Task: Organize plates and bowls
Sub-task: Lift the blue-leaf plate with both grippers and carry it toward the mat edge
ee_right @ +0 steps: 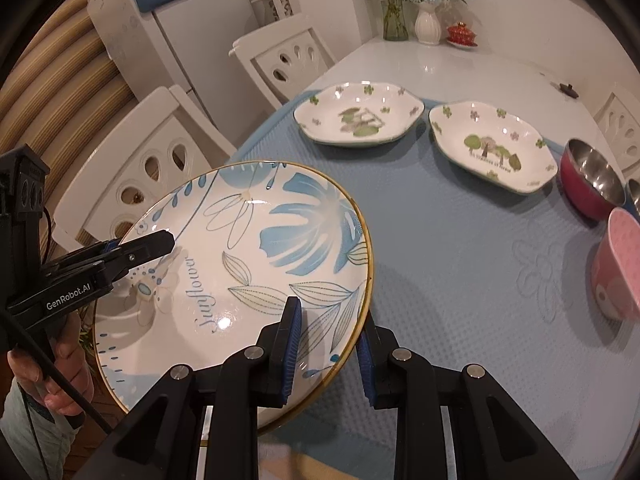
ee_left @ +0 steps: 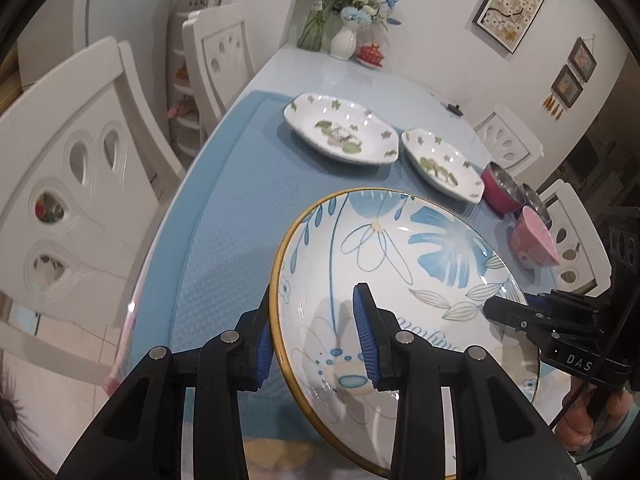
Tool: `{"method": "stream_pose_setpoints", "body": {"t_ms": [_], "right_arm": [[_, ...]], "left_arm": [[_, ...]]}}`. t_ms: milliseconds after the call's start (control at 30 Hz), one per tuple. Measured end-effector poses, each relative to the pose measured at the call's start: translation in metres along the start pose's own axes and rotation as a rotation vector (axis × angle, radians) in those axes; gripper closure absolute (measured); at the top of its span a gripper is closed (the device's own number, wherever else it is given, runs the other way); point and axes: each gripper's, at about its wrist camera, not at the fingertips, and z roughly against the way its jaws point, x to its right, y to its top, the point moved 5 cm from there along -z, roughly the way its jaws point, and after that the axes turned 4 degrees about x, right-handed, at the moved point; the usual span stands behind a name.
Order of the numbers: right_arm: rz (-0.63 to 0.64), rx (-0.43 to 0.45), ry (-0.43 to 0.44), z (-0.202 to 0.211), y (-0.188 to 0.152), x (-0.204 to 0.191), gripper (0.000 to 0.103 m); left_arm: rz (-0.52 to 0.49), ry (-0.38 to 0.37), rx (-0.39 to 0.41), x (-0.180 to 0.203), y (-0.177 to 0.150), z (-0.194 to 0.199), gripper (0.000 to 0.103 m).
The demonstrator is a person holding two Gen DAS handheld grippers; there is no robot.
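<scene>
I have the round blue-flower plate [ee_left: 400,280] pinched on two sides at once. In the left wrist view my left gripper [ee_left: 316,340] straddles the plate's gold rim at the lower centre of the frame, one blue pad under the rim and one on the painted face, pressed together on it. My right gripper [ee_right: 330,344] does the same on the opposite edge, lower centre of its own view, pads closed across the rim. Each gripper also shows in the other's view: the right one reaches in from the right edge of the left view, the left one from the left edge of the right view.

The plate [ee_right: 240,260] hangs tilted above the blue table mat [ee_right: 460,280], clear of it as far as I can judge, with its far edge towards the upper part of both frames.

What matters for the next move is what lies beyond that far edge. Two white leaf-print dishes sit side by side on the mat: the larger dish [ee_right: 358,116] straight ahead in the upper centre, the second dish [ee_right: 492,148] to its right, near each other but apart. Further right are a red steel-lined bowl [ee_right: 592,184] and a pink bowl [ee_right: 620,268] at the frame edge.

I judge the plate should travel forward and slightly right, kept level between both grips, since neither hand is clearly nearer.
</scene>
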Motion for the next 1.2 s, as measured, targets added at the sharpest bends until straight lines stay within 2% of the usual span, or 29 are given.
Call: {"method": "stream_pose_setpoints", "body": {"t_ms": [500,633,867,1000,1200], "right_arm": [[-0.061,-0.085,-0.039,-0.037,-0.042,0.009,0.077],[-0.06,-0.12,-0.058,-0.046,-0.051,0.012,0.077],[-0.051,-0.128,-0.075,-0.05,-0.057,0.006,0.077],[-0.06,-0.136,-0.067,-0.048,-0.055,0.006,0.077],[-0.069,-0.13,-0.065,-0.033,-0.051,0.008,0.077]], "left_arm": [[-0.034,0.018,-0.073,-0.009,-0.034,-0.031,0.071],[-0.049,0.045,-0.083,-0.01,-0.039,-0.039,0.071],[-0.027,0.053,-0.105,-0.018,-0.038,-0.047,0.071],[-0.063,0.092,-0.071,-0.017,-0.029,-0.039,0.071],[-0.039,0.099,-0.047,-0.029,-0.015,-0.021,0.071]]}}
